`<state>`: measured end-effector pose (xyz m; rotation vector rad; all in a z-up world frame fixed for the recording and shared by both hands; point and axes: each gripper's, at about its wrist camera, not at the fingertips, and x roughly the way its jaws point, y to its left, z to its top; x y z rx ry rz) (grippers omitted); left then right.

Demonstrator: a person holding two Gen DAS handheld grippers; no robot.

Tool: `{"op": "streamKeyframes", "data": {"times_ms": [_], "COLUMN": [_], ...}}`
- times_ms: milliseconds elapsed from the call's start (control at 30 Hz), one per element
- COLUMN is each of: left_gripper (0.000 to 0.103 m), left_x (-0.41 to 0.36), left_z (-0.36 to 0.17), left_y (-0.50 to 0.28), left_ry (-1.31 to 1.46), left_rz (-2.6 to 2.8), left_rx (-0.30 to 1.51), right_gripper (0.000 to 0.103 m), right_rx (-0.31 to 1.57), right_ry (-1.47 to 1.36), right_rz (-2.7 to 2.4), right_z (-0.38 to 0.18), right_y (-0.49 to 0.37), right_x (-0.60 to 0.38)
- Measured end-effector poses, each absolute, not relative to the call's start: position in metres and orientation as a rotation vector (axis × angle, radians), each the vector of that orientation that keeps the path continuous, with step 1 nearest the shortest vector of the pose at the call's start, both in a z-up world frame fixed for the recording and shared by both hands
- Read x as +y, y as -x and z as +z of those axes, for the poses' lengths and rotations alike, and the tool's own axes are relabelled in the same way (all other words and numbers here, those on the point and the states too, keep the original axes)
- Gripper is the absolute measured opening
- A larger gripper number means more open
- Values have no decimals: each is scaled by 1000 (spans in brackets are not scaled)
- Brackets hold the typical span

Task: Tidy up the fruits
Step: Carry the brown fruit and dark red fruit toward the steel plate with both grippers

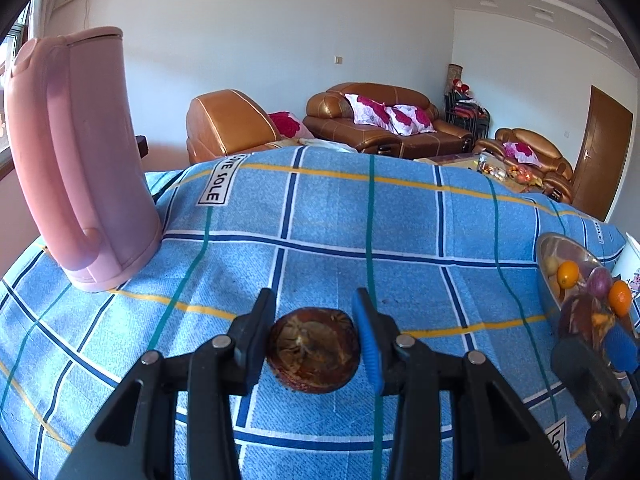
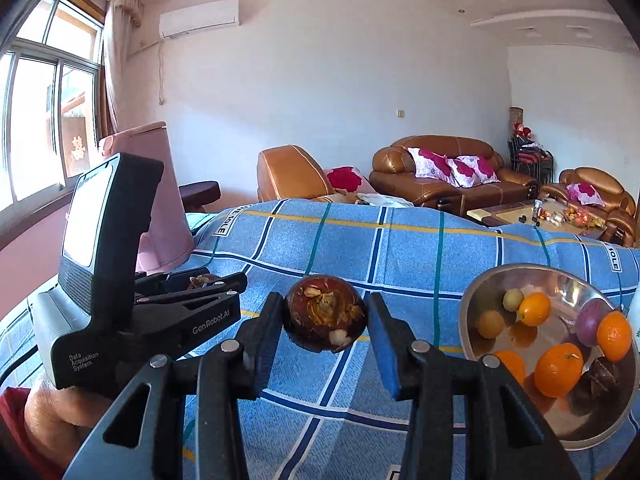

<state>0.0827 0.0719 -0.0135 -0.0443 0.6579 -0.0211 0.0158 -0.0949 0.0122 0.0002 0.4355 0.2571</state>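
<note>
My left gripper point(image 1: 314, 312) is shut on a dark brown mangosteen point(image 1: 314, 350) just above the blue checked cloth point(image 1: 360, 220). My right gripper point(image 2: 325, 316) is shut on a second brown mangosteen point(image 2: 325, 316), held above the cloth point(image 2: 400, 240) left of a steel bowl point(image 2: 476, 292). The bowl holds oranges point(image 2: 558, 369), a small yellow fruit point(image 2: 513, 299) and a purple fruit point(image 2: 588, 322). In the left wrist view the bowl point(image 1: 560, 244) is at the far right, with the right gripper point(image 1: 592, 344) in front of it. The left gripper point(image 2: 200, 280) shows at the left of the right wrist view.
A tall pink kettle point(image 1: 76, 160) stands on the cloth at the back left. A white object point(image 1: 632, 256) sits beside the bowl at the right edge. Brown leather sofas point(image 1: 384, 120) and a low table point(image 2: 540, 216) with clutter stand beyond the table.
</note>
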Motion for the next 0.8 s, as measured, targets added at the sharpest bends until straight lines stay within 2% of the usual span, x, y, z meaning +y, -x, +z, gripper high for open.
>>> {"op": "streamKeyframes", "data": {"times_ms": [800], "left_gripper": [42], "left_x": [51], "left_z": [-6], "left_y": [-40], "left_ry": [-29], "left_rz": [4], "left_rx": [576], "right_gripper": [45], "right_rx": [418], "right_ry": [-5], "right_rz": [152], "right_z": [11], "right_y": [11], "right_x": [-113]}}
